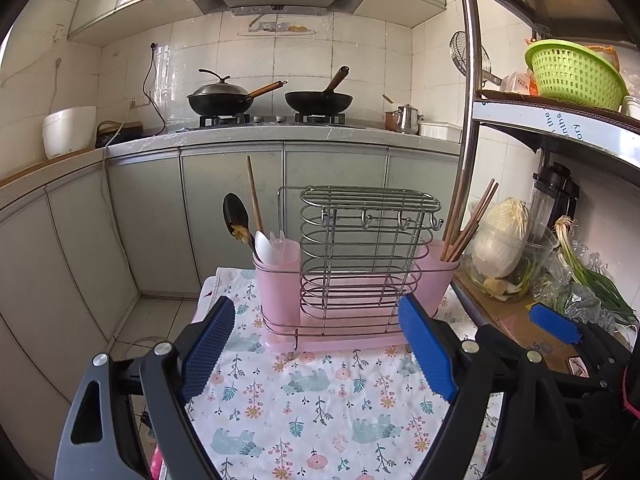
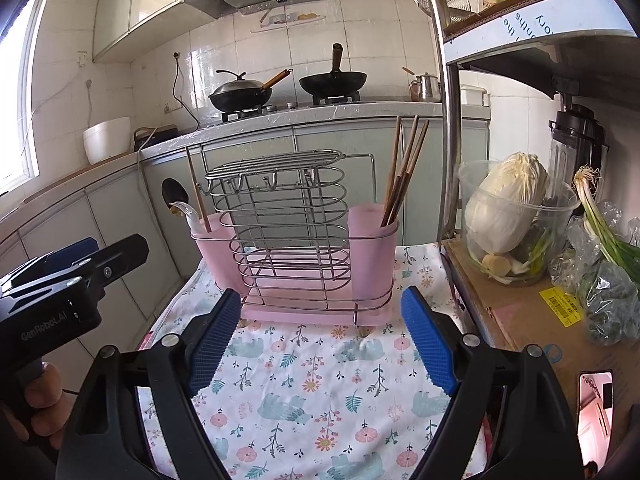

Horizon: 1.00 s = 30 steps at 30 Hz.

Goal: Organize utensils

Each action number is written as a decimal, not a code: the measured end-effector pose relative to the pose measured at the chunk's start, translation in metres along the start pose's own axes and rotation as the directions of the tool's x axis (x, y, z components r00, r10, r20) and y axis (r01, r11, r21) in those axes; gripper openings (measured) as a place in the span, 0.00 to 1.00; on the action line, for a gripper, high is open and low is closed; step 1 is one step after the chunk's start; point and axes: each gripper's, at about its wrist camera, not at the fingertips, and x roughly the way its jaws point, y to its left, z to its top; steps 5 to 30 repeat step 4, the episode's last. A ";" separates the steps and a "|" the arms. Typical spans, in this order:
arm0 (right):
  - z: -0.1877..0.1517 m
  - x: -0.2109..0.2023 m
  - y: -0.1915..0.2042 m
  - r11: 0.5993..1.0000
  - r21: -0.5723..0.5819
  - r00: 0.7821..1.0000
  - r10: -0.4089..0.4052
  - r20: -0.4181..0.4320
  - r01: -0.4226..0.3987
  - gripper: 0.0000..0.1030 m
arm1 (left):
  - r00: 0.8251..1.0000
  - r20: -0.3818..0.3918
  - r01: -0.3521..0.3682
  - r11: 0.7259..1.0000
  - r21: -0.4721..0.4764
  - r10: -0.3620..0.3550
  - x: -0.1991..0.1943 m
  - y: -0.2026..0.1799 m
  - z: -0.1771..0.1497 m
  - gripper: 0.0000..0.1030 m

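A wire utensil rack (image 1: 362, 240) (image 2: 288, 216) with pink cups stands upright on the floral cloth (image 1: 320, 400) (image 2: 312, 392). The left pink cup (image 1: 276, 276) (image 2: 216, 248) holds a black spoon (image 1: 236, 212), a white spoon (image 1: 264, 246) and one chopstick (image 1: 254, 196). Several brown chopsticks (image 1: 468, 224) (image 2: 404, 172) lean in the right pink cup (image 2: 372, 236). My left gripper (image 1: 318, 344) is open just in front of the rack, with nothing between its blue pads. My right gripper (image 2: 322, 340) is likewise open and holds nothing, a little short of the rack's base.
A metal shelf post (image 1: 468, 120) (image 2: 448, 120) rises right of the rack. Beside it a cardboard box (image 2: 516, 320) carries a clear bowl with a cabbage (image 2: 504, 208) and green onions (image 2: 608, 240). A phone (image 2: 596, 412) lies at the lower right. Woks (image 1: 316, 100) sit on the far counter.
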 end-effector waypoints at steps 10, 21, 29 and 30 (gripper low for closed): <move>-0.001 0.007 0.000 1.000 -0.001 1.000 -0.002 -0.016 0.002 0.81 | 1.000 -0.022 0.001 1.000 -0.005 -0.001 0.010 0.001 -0.002 0.80; -0.001 0.007 0.000 1.000 -0.001 1.000 -0.002 -0.016 0.002 0.81 | 1.000 -0.022 0.001 1.000 -0.005 -0.001 0.010 0.001 -0.002 0.80; -0.001 0.007 0.000 1.000 -0.001 1.000 -0.002 -0.016 0.002 0.81 | 1.000 -0.022 0.001 1.000 -0.005 -0.001 0.010 0.001 -0.002 0.80; -0.001 0.007 0.000 1.000 -0.001 1.000 -0.002 -0.016 0.002 0.81 | 1.000 -0.022 0.001 1.000 -0.005 -0.001 0.010 0.001 -0.002 0.80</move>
